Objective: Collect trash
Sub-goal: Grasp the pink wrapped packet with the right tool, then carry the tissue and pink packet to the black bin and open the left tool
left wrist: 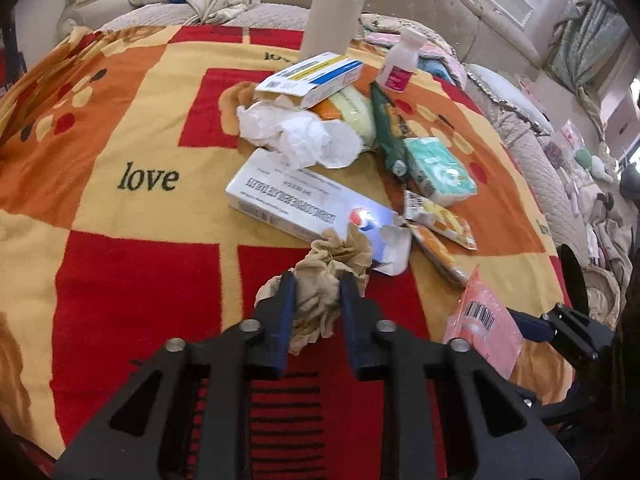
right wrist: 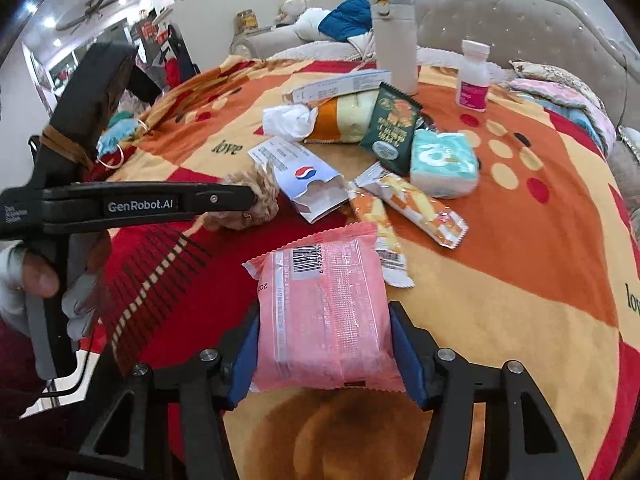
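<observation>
My left gripper [left wrist: 317,280] is shut on a crumpled tan paper wad [left wrist: 324,280], held over the red and orange blanket [left wrist: 132,240]; the wad also shows in the right wrist view [right wrist: 250,200] at the tip of the left gripper [right wrist: 252,200]. My right gripper [right wrist: 324,320] is shut on a pink snack packet [right wrist: 324,312], which also shows in the left wrist view [left wrist: 484,320]. A pile of trash lies beyond: an open white box [left wrist: 296,204], white tissue [left wrist: 296,132], a blue and yellow box [left wrist: 312,76], a green packet [left wrist: 390,132], orange wrappers [left wrist: 440,224].
A teal tissue pack [left wrist: 440,168], a white pill bottle [left wrist: 402,60] and a tall white flask [left wrist: 332,12] stand among the pile. A beige headboard [right wrist: 520,24] and bedding lie behind. A blue face mask [right wrist: 116,136] lies at the blanket's left edge.
</observation>
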